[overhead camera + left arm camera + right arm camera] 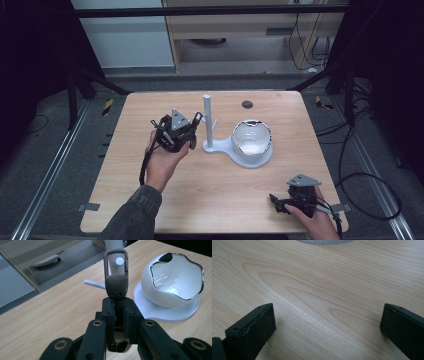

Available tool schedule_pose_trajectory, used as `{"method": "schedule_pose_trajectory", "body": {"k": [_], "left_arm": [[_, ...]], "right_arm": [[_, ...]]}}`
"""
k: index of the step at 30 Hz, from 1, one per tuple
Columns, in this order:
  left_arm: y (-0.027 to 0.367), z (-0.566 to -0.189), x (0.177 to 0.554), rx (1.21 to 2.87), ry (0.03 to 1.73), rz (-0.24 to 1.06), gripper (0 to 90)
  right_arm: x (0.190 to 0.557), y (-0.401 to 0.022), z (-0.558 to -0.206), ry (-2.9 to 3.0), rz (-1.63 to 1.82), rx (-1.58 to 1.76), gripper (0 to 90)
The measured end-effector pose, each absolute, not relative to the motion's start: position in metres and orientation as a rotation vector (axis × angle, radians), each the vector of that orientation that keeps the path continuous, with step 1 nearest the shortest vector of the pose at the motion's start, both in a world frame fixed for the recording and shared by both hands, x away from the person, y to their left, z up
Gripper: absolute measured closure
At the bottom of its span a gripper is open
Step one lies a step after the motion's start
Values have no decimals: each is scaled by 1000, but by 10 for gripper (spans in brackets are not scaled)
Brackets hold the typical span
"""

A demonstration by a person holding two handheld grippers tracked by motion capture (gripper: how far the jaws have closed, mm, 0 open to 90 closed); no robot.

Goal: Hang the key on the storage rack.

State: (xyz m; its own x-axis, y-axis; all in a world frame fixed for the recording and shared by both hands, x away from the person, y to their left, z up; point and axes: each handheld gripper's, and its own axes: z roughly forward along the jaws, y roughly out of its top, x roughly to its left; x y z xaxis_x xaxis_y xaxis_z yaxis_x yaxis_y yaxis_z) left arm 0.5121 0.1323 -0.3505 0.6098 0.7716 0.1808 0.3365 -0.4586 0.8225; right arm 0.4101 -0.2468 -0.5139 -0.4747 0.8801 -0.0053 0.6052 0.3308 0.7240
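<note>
Landmark: white stand (pixel 220 146) near mid-table, a post on a flat base that widens to the right.

Nearest, right of the stand and well toward the table's (pixel 210 200) near edge: right gripper (pixel 278 205), held low over bare wood. In the right gripper view its jaws stand wide apart with nothing between them; a sliver of the stand's base (pixel 324 241) shows at the top edge.

Next, just left of the stand's post: left gripper (pixel 192 131), in the left hand (pixel 162 160). Jaws closed tight on a dark metal clasp (pixel 116 277), a snap-hook type, gripped by its solid lower end, open loop pointing away. In the left gripper view the loop frames the tip of a short white peg (pixel 119 261) on the post; whether they touch, cannot tell.

Right of the post, on the stand's round base: white bowl (pixel 252 136) with wavy chrome rim, upright.

Beyond the stand: small dark disc (pixel 247 104) near the far edge.
</note>
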Motion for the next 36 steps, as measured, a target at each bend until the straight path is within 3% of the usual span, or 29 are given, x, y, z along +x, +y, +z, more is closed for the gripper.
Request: {"method": "schedule_pose_trajectory", "body": {"k": [36], "left_arm": [[115, -373, 528, 2036, 916, 676, 802]], "right_arm": [[410, -247, -514, 2203, 939, 1310, 4]]}}
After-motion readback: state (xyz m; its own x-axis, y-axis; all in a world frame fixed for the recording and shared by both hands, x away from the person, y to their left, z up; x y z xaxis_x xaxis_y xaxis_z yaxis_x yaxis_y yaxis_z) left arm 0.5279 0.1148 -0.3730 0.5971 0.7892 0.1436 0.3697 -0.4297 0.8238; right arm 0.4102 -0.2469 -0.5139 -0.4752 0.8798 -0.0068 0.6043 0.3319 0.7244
